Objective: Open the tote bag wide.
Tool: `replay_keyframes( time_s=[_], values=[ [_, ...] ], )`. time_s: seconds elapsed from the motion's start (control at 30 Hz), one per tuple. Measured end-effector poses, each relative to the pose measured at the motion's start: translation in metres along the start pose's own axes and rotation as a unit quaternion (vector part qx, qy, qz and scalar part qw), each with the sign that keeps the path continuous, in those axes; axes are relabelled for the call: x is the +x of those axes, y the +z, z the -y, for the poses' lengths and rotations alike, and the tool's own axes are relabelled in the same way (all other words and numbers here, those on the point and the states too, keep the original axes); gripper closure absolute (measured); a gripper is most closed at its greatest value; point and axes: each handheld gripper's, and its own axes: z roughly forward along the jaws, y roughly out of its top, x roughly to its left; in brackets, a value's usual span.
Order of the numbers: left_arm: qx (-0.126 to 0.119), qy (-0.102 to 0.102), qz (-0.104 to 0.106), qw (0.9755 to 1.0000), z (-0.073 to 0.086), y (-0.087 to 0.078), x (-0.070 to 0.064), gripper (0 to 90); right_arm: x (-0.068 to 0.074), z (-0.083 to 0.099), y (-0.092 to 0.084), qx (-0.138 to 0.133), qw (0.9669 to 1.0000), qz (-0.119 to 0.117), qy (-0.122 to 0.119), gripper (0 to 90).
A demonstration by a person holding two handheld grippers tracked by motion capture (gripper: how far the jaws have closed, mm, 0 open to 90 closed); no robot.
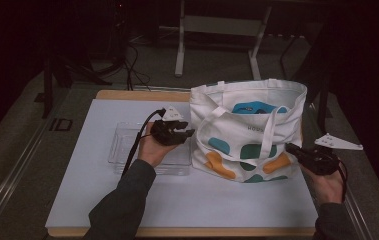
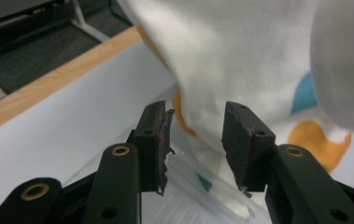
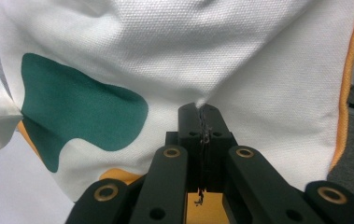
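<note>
White canvas bag (image 1: 249, 131) stands right of centre on the table (image 1: 97, 195). We pinch its lower right fabric in the right gripper (image 3: 201, 116); our left gripper (image 2: 194, 140), jaws apart, faces its left side.

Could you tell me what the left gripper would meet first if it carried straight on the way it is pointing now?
Most likely the white tote bag: the left gripper has open jaws aimed at the bag's lower side, above the clear tray. Nothing else seems to lie between, though depth is hard to judge.
</note>
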Motion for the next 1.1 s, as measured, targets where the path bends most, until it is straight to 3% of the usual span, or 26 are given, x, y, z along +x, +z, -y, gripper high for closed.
replay_keyframes(
  time_s=[0.23,0.33,0.37,0.43,1.1],
  values=[
    [0.001,-0.013,-0.005,0.9999,-0.006,0.008,0.004,67.7,0.001,0.0,-0.002,-0.003,1.0,-0.001,-0.002,89.6],
    [-0.004,-0.018,0.001,0.9998,-0.008,0.009,0.004,78.5,0.001,0.001,-0.003,-0.005,1.0,-0.001,-0.004,89.6],
    [-0.007,-0.016,0.0,0.9999,-0.01,0.008,0.004,78.5,0.001,0.001,-0.004,-0.006,1.0,-0.002,-0.004,89.7],
    [-0.006,-0.006,-0.006,0.9999,-0.012,0.008,0.0,86.9,0.002,0.001,-0.007,-0.007,1.0,-0.001,-0.006,89.7],
    [-0.02,0.029,0.001,0.9994,-0.013,-0.006,-0.025,88.5,0.018,0.022,-0.033,-0.036,0.9991,0.016,-0.017,89.9]
  ],
)
